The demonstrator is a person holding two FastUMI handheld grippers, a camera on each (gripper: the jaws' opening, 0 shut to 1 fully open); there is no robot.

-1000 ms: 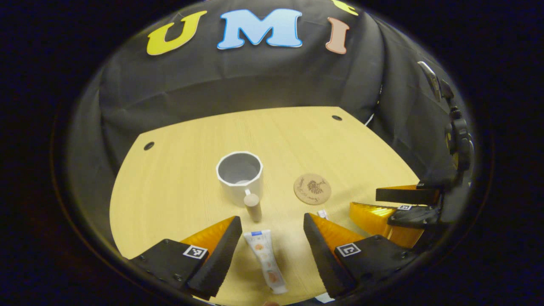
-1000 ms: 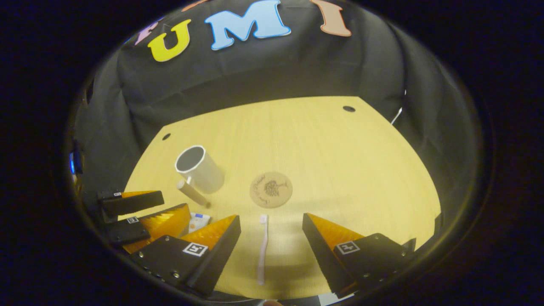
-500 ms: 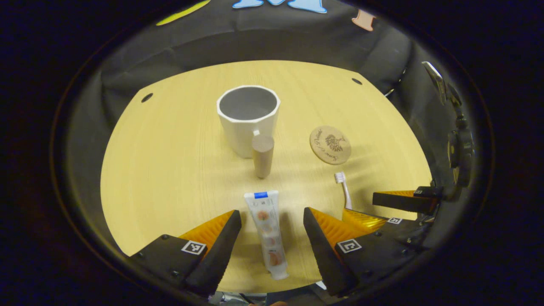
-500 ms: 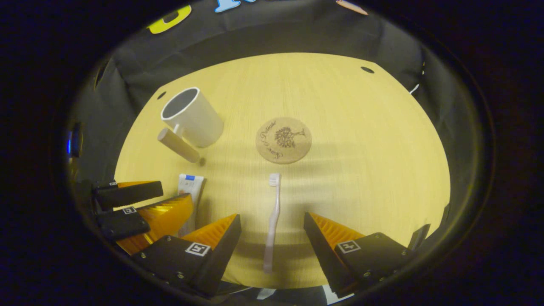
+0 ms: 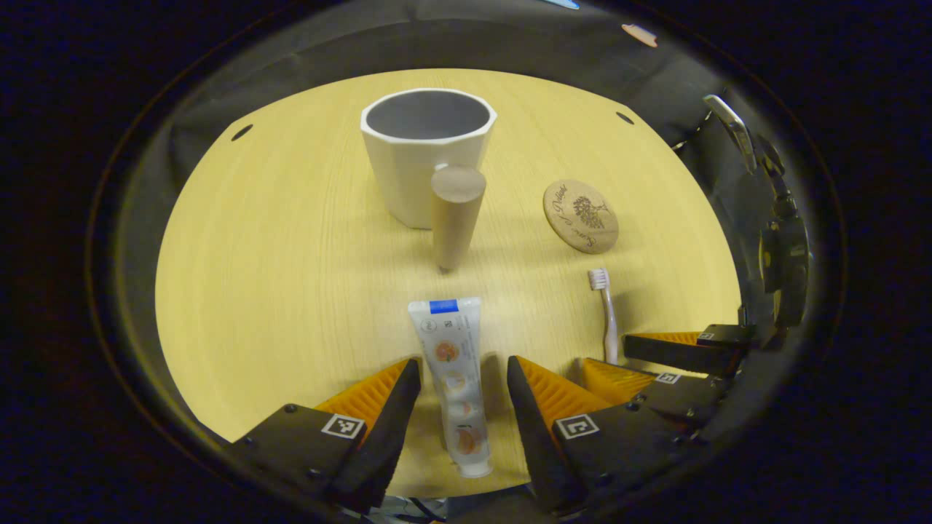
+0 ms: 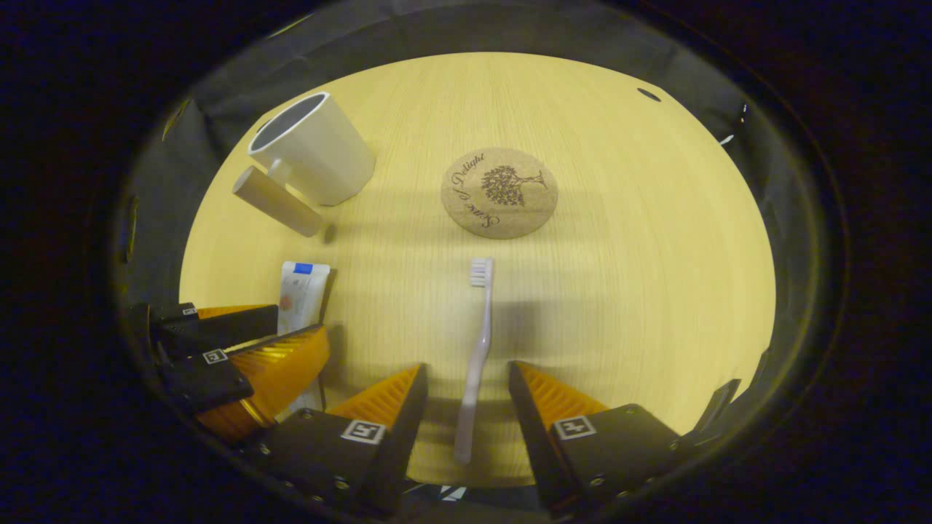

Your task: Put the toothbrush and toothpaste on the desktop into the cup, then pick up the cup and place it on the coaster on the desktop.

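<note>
**A:** So where are we at? We've got the toothpaste flat on the desk, sitting between the fingers of our left gripper. The jaws are apart and straddle the tube, not pressing on it as far as we can tell. The tube's long axis runs straight ahead, along the fingers, so a squeeze would come across its narrow width.

**B:** Same deal on our other side. The toothbrush lies on the desk with its handle end between the fingers of our right gripper, jaws apart with gaps both sides, bristle head pointing away toward the coaster.

**A:** And the cup stands upright toward the far edge of the desk, handle facing us. What we see of its inside looks empty, and it's well apart from the coaster, which sits to its right.

**B:** Left is clearly nearer the cup, straight ahead of the tube. From the right gripper view it's off toward the far left corner, so the toothbrush has the longer trip.
</note>
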